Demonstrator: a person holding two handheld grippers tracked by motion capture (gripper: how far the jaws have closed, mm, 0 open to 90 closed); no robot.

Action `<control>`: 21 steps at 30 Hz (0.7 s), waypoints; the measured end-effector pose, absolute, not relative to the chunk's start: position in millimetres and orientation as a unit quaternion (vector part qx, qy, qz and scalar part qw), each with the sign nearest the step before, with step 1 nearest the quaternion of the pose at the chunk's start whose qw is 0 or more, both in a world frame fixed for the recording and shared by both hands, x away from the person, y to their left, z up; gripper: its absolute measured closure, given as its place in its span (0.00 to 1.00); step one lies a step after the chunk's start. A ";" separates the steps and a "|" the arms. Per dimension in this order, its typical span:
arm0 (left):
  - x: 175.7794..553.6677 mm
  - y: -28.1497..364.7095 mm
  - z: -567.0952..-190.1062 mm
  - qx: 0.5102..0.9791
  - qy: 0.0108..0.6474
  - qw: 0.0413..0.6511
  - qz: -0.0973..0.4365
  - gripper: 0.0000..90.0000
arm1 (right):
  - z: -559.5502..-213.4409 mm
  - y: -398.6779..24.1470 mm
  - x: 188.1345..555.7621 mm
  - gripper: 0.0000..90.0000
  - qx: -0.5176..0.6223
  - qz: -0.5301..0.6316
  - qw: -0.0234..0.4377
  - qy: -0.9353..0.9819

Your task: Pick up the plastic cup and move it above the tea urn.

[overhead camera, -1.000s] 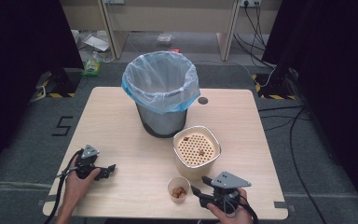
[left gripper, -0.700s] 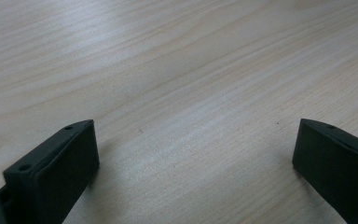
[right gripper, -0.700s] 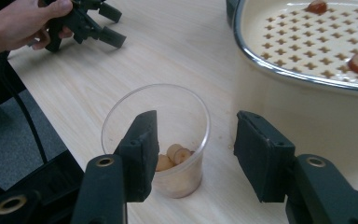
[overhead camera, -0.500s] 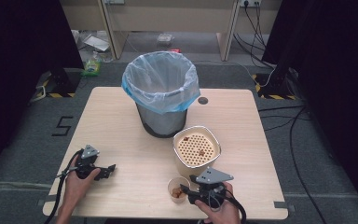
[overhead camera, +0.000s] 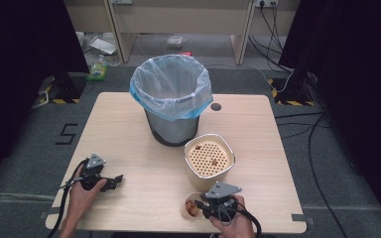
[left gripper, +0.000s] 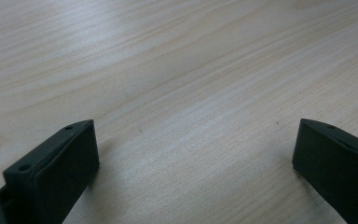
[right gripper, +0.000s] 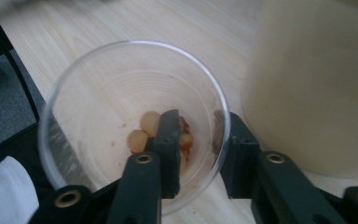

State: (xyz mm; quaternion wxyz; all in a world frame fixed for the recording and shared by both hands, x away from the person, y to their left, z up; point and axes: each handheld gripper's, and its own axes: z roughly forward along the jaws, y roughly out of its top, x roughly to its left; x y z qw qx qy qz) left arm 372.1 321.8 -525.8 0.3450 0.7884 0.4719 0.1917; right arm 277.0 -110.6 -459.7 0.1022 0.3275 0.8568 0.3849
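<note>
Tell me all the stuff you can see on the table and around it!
Table: one, light wood, centre.
Bin: one, grey with pale blue bag, back middle of table.
Strainer pot: one, cream with holey top, in front of bin.
Cup: one, clear, food bits inside, near front edge.
Cables: several, black, floor at right.
Left gripper: one, black, open over bare table.
Right gripper: one, black, fingers straddling the cup's rim.

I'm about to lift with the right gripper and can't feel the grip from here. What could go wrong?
The right gripper pinches only the thin rim wall of the clear cup, one jaw inside and one outside; it may flex, slip or tilt, spilling the food bits. The cream strainer container stands close beside the cup, so a sideways swing could knock it.
</note>
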 end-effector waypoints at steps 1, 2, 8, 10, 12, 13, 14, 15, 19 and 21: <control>372.1 321.8 -525.8 0.789 0.472 0.345 0.192 0.00 | -461.3 -111.8 277.2 0.86 0.328 0.384 0.101 0.857; 372.1 321.8 -525.8 0.788 0.472 0.345 0.192 0.00 | -462.8 -114.5 277.5 0.90 0.322 0.389 0.096 0.858; 372.1 321.8 -525.8 0.788 0.472 0.345 0.192 0.00 | -460.9 -119.8 273.9 0.96 0.306 0.404 0.078 0.859; 372.1 321.8 -525.7 0.789 0.472 0.345 0.192 0.00 | -458.1 -121.0 270.4 0.97 0.297 0.408 0.082 0.859; 372.0 321.8 -525.7 0.789 0.472 0.345 0.191 0.00 | -456.0 -123.1 267.5 0.97 0.288 0.406 0.092 0.862; 372.0 321.8 -525.7 0.789 0.472 0.345 0.192 0.00 | -455.5 -124.6 265.9 0.97 0.288 0.411 0.096 0.860; 372.0 321.8 -525.7 0.789 0.472 0.345 0.191 0.00 | -453.8 -128.1 263.3 0.97 0.285 0.411 0.096 0.860; 372.0 321.8 -525.7 0.789 0.472 0.345 0.191 0.00 | -453.8 -128.1 263.3 0.97 0.285 0.411 0.096 0.860; 372.0 321.8 -525.7 0.789 0.472 0.345 0.192 0.00 | -449.1 -141.8 261.6 0.97 0.295 0.410 0.109 0.856; 372.0 321.8 -525.8 0.789 0.472 0.345 0.192 0.00 | -447.7 -152.5 260.9 0.97 0.305 0.407 0.115 0.853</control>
